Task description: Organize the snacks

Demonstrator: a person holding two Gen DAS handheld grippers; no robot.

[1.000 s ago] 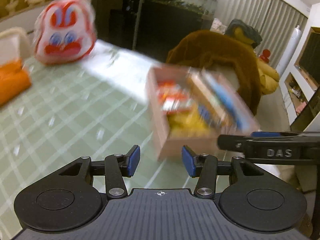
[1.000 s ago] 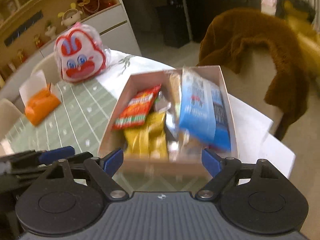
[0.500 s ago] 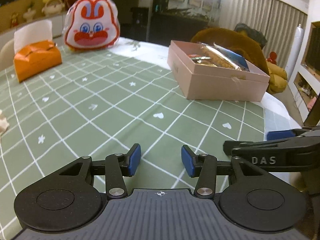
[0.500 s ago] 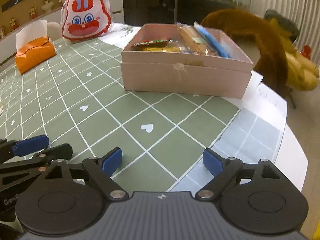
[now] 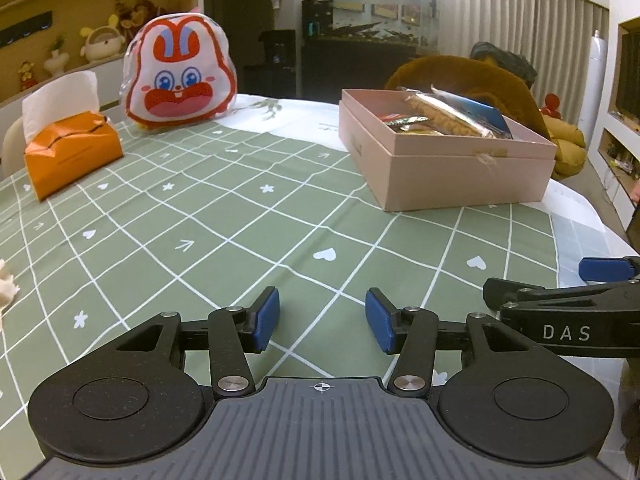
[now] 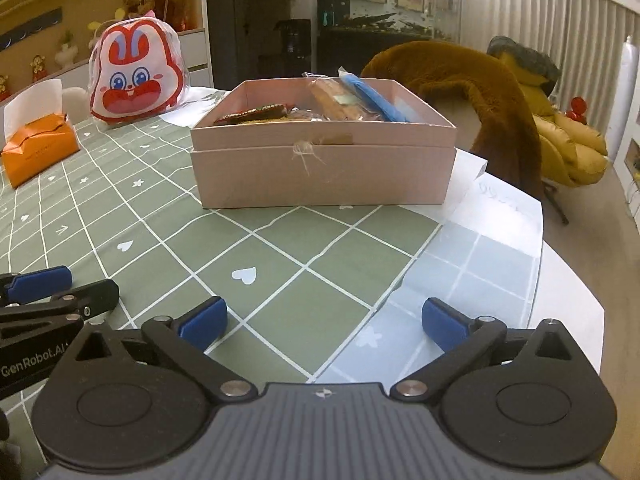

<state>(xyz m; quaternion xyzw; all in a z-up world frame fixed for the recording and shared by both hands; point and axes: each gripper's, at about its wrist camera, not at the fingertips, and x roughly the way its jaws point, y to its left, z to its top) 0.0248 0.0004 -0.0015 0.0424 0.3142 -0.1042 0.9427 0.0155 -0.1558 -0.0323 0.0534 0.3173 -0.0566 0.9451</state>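
My left tongs (image 5: 322, 320) hang low over the green checked cloth (image 5: 208, 224), blue pads apart with nothing but cloth showing between them; they have just been spreading a little. My right tongs (image 6: 323, 322) have just been spreading too and stand released, very wide, also with nothing between the pads. The two sit just beside each other: a finger of the right tongs pokes into the left view at the right border, and a finger of the left pair shows at the left border of the right view.

The pink box (image 6: 320, 176) of snacks stands on the table (image 6: 560, 292) ahead of the right tongs, well apart from both pairs, its near wall square to my right view. Inside it lie a blue packet (image 6: 376, 100) propped against the far right part, a clear pack of biscuits (image 6: 332, 100) next to it, and a red wrapper (image 6: 256, 114) lying flatter at the left (the yellow pack under it shows only as a sliver).

Between my pads and the box the cloth is open. The cloth's right border runs diagonally just ahead of my right pad; beyond it is a paler strip, then the table's curved white rim, then floor. The box's right corner sits on white paper (image 6: 496, 196) close to that rim. A brown furry throw (image 6: 472, 92) drapes a chair behind the box.

Far left, the orange tissue box (image 5: 72, 156) and the rabbit-face bag (image 5: 180, 80) stand near the table's back border, well apart from the box.
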